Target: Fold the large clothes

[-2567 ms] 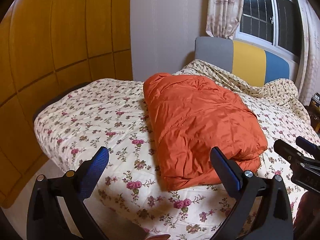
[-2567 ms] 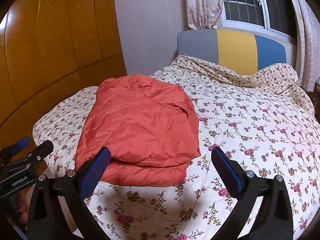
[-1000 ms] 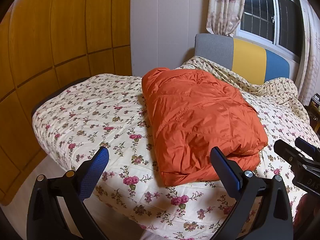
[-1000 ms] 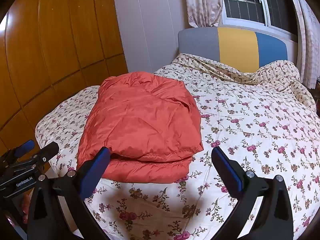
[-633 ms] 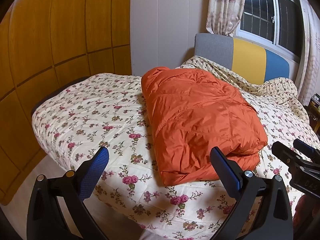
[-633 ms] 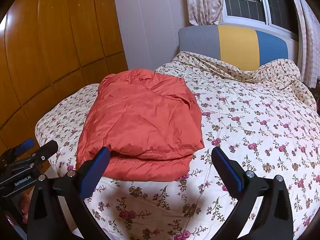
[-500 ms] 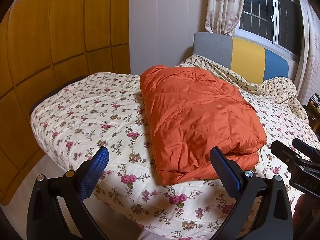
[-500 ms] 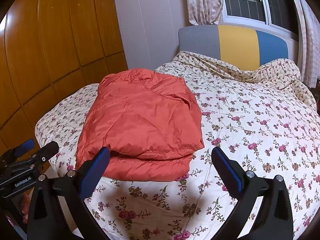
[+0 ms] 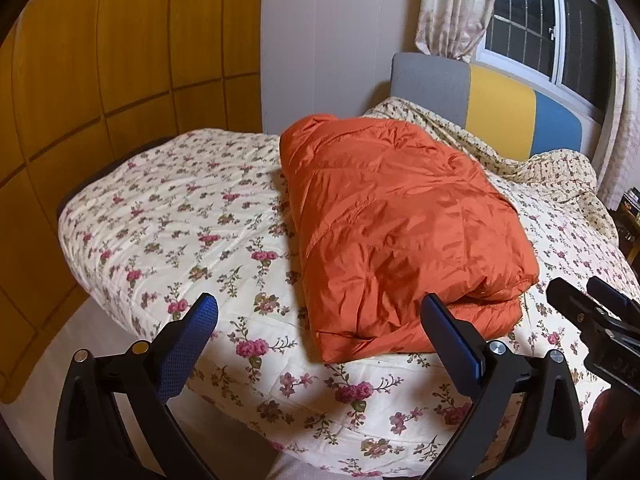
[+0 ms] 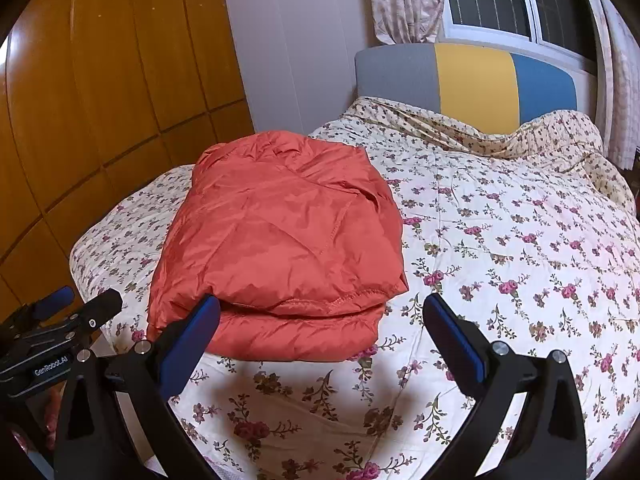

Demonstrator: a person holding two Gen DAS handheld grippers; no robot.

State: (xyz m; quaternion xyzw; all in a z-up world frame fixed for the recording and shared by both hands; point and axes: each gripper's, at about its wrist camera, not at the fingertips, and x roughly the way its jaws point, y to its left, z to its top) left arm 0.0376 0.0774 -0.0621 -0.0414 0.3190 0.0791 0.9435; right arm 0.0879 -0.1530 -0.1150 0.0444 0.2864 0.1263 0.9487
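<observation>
Hovering with both my left gripper [image 9: 318, 330] and right gripper [image 10: 320, 330] spread wide and empty, I judge the orange jacket [image 10: 280, 248] on the bed [image 10: 500, 264] folded, needing only tidying.

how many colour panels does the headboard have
3: grey panel on the left, yellow panel in the middle, blue panel on the right; bedding hides their lower parts.

The orange jacket [image 9: 400, 232] was shiny, smooth, puffy cloth. The bed [image 9: 188, 220] cover was soft, matt, flowery cloth. The wall panels [image 9: 100, 60] were glossy wood. Each hand-held gripper [image 10: 320, 340] was matt black plastic with bumpy blue pads [image 10: 188, 344].
</observation>
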